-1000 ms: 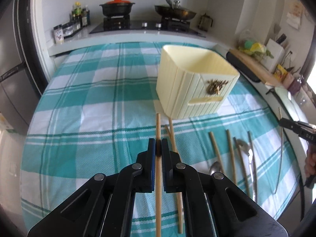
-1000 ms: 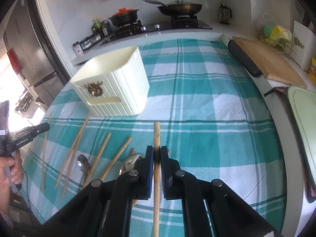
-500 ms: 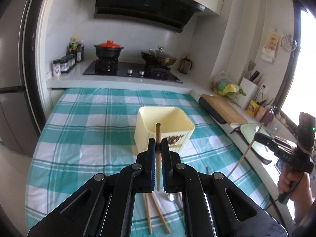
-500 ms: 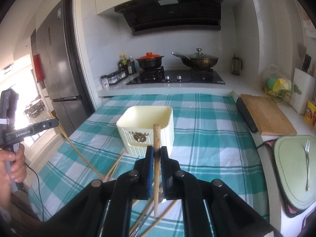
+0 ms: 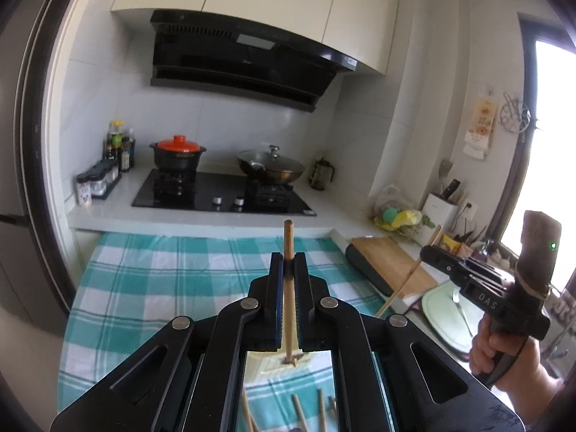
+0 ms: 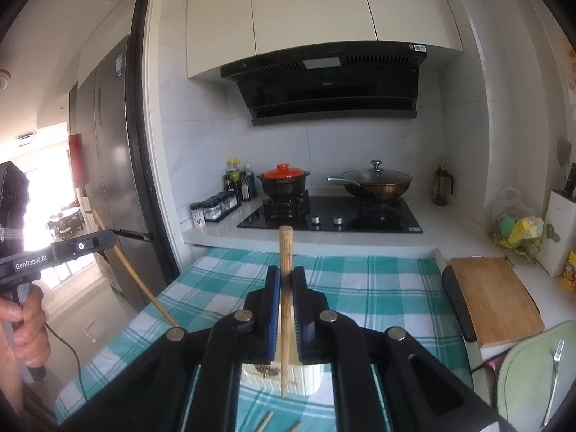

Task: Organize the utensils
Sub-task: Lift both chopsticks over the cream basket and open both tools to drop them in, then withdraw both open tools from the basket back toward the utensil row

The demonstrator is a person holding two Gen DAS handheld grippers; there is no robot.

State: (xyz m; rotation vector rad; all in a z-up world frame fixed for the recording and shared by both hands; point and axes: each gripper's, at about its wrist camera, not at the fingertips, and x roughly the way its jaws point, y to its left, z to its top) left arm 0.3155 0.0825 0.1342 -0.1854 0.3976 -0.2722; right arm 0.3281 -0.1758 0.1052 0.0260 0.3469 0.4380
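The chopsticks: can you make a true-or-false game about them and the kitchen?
1. Each gripper holds a chopstick. True: the left gripper pinches one chopstick and the right gripper pinches another chopstick.
2. The pot has a blue lid. False: its lid is red-orange.
3. More chopsticks lie on the checked cloth. True.
4. The fork lies on the cutting board. False: it lies on the pale green tray.
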